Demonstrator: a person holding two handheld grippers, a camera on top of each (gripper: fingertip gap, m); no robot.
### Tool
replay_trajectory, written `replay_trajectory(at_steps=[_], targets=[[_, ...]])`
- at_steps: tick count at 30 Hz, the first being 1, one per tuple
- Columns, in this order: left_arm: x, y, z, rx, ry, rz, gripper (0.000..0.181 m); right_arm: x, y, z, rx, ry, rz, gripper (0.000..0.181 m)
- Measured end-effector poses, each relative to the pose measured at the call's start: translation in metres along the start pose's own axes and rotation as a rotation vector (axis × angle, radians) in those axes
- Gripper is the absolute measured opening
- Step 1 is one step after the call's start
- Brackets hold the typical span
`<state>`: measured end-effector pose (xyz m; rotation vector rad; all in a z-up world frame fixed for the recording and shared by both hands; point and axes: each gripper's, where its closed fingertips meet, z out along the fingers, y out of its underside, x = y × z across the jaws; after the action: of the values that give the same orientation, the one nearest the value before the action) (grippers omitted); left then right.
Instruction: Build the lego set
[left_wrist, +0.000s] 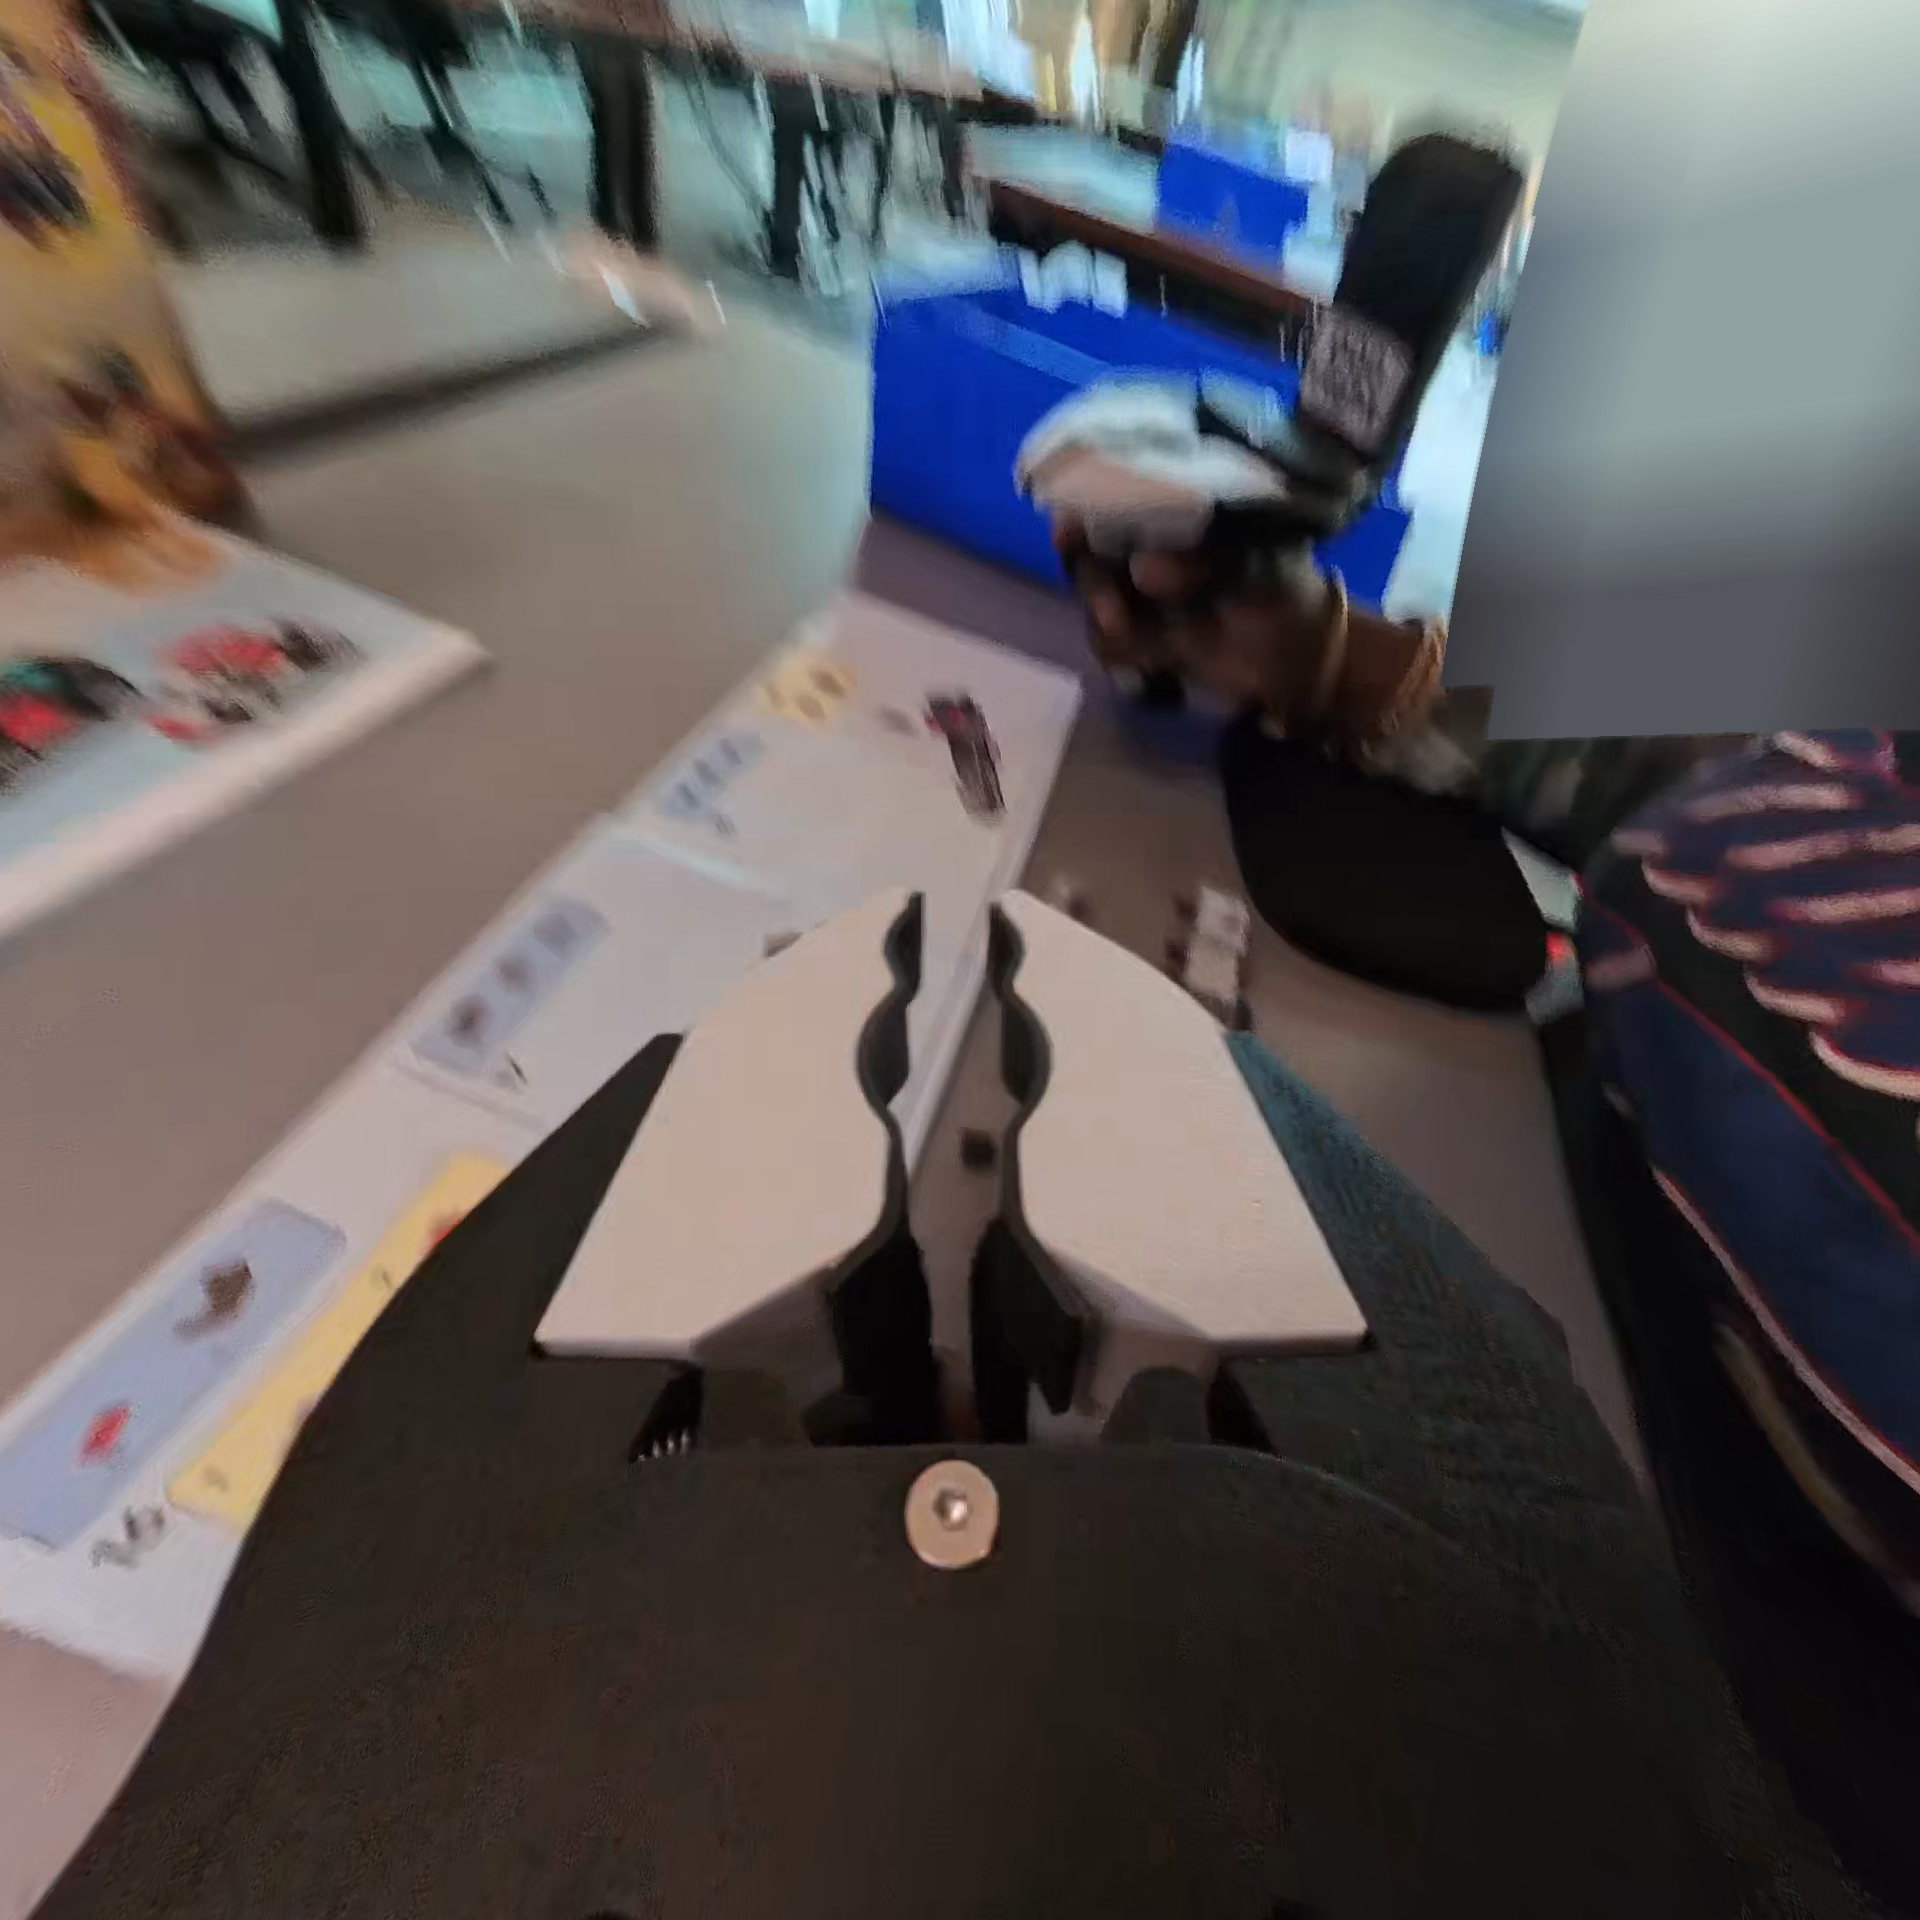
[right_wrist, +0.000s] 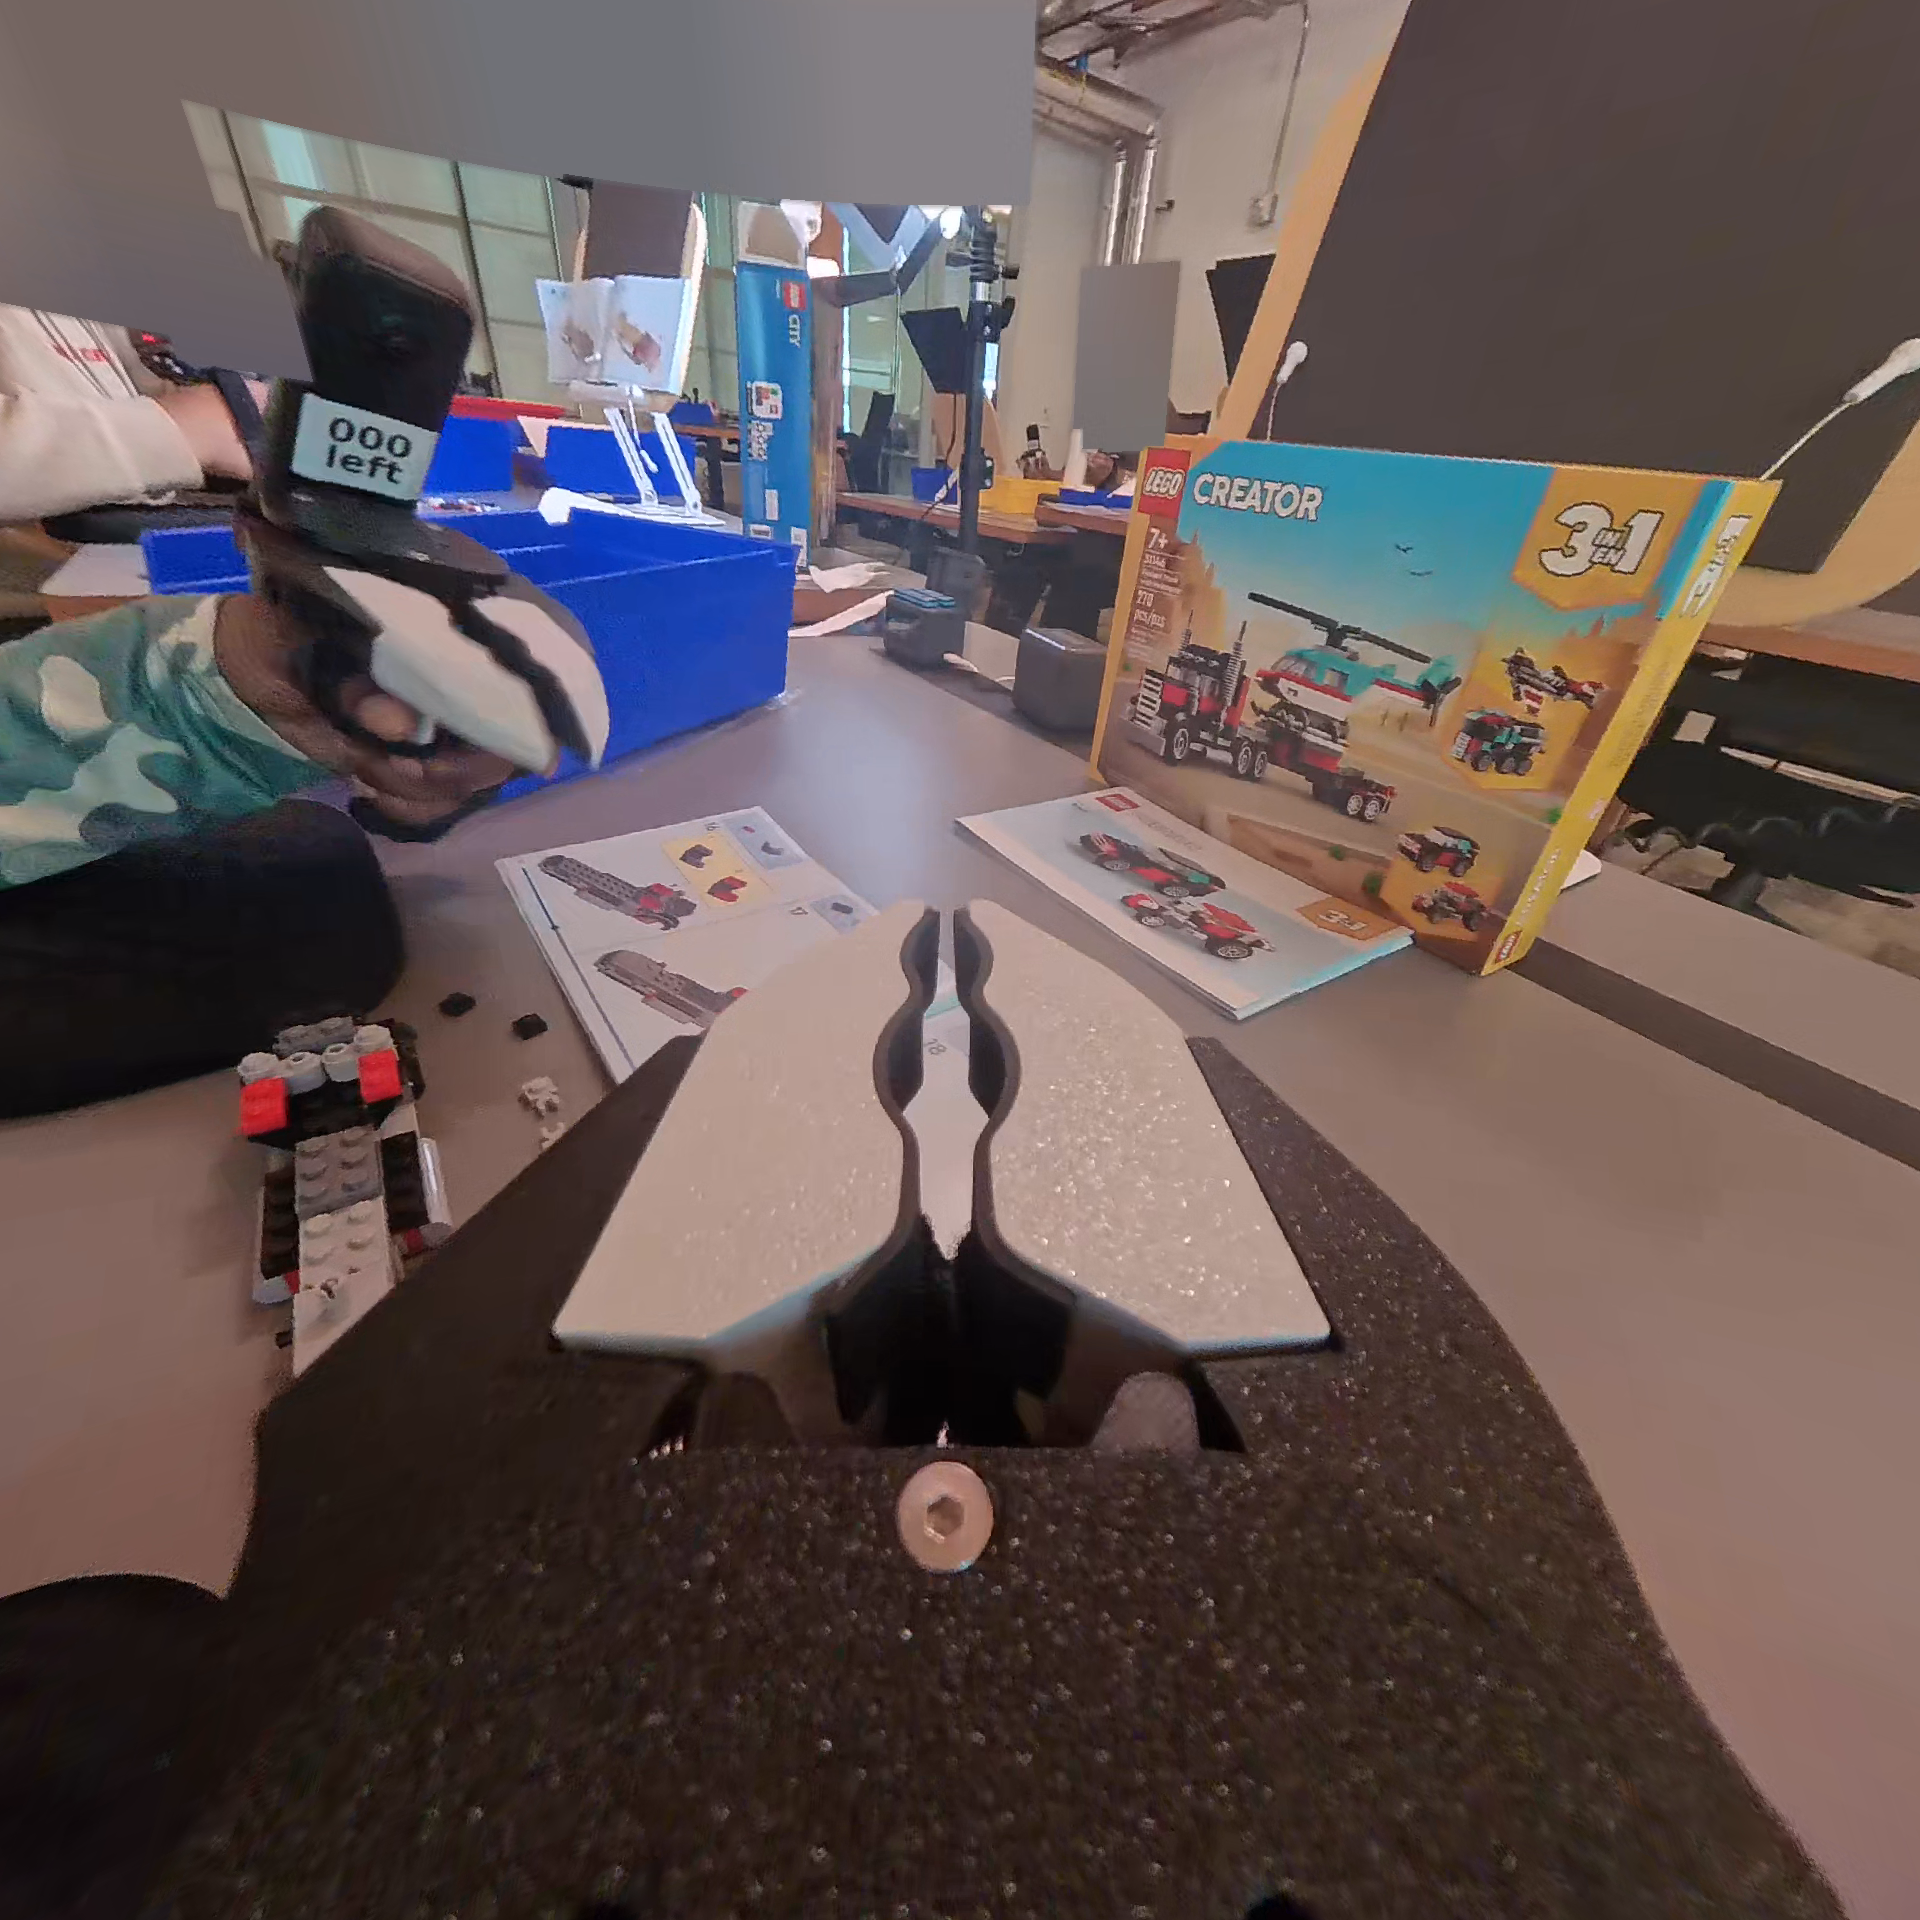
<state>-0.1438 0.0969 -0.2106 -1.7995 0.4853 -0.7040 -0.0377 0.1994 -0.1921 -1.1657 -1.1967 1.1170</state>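
Note:
A partly built Lego model (right_wrist: 332, 1143) of grey, black and red bricks lies on the grey table (right_wrist: 1455, 1299), left of my right gripper (right_wrist: 948, 914). That gripper is shut and empty, low over the open instruction booklet (right_wrist: 665, 904). Loose black pieces (right_wrist: 457, 1003) and a small white piece (right_wrist: 540, 1096) lie between model and booklet. My left gripper (left_wrist: 956, 909) hovers over the booklet's edge (left_wrist: 831, 790), fingers almost together, nothing between them. It also shows in the right wrist view (right_wrist: 571, 758), raised at the left. The left wrist view is motion-blurred; the right gripper (left_wrist: 1039, 468) shows far off.
The Lego box (right_wrist: 1423, 686) stands at the back right with a second booklet (right_wrist: 1174, 894) in front of it. A blue bin (right_wrist: 644, 613) sits at the back left. A person's arm and lap (right_wrist: 156, 935) fill the left side. A small black piece (left_wrist: 974, 1148) lies below the left fingers. To reach the small white piece (right_wrist: 540, 1096) in a straight line is about 10 cm for my left fingers, about 15 cm for my right.

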Motion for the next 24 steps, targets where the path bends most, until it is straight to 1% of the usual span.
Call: replay_trajectory(at_steps=[1,2,5,7,9,11,13,14,17,19,20,21,23,24], targets=[[0.005,0.013,-0.003,-0.109,0.015,-0.020,0.019,-0.002,-0.001,0.000,0.007,-0.009,0.006,0.003],[0.007,0.025,-0.005,-0.211,-0.004,-0.013,0.020,-0.003,-0.001,0.001,0.012,-0.013,0.008,0.003],[0.017,0.062,-0.009,-0.478,-0.047,0.080,0.031,-0.002,0.000,0.003,0.005,-0.009,-0.006,0.003],[0.022,0.082,-0.012,-0.620,-0.069,0.105,0.033,-0.003,0.001,0.004,-0.001,-0.014,-0.006,0.003],[0.021,0.097,-0.015,-0.701,-0.110,0.125,0.030,-0.005,0.001,0.004,-0.003,-0.020,-0.007,0.003],[0.019,0.104,-0.015,-0.720,-0.136,0.127,0.027,-0.006,0.002,0.005,-0.009,-0.025,-0.016,0.003],[0.016,0.102,-0.013,-0.683,-0.167,0.123,0.026,-0.010,0.002,0.006,-0.016,-0.045,-0.021,0.003],[0.015,0.098,-0.011,-0.646,-0.175,0.122,0.025,-0.015,0.003,0.007,-0.023,-0.075,-0.017,0.003],[0.014,0.081,-0.001,-0.537,-0.169,0.135,0.018,-0.042,0.012,0.012,-0.099,-0.245,0.017,0.004],[0.010,0.084,-0.001,-0.566,-0.169,0.136,0.017,-0.065,0.021,0.019,-0.207,-0.366,0.074,0.012],[0.006,0.086,-0.003,-0.581,-0.185,0.140,0.018,-0.082,0.025,0.023,-0.286,-0.451,0.101,0.017],[0.002,0.085,-0.004,-0.567,-0.200,0.147,0.018,-0.097,0.031,0.027,-0.376,-0.525,0.099,0.020],[-0.005,0.074,-0.004,-0.471,-0.236,0.136,0.018,-0.112,0.047,0.040,-0.572,-0.576,0.006,0.019],[-0.010,0.066,-0.005,-0.405,-0.267,0.122,0.018,-0.119,0.052,0.046,-0.641,-0.612,-0.051,0.019]])
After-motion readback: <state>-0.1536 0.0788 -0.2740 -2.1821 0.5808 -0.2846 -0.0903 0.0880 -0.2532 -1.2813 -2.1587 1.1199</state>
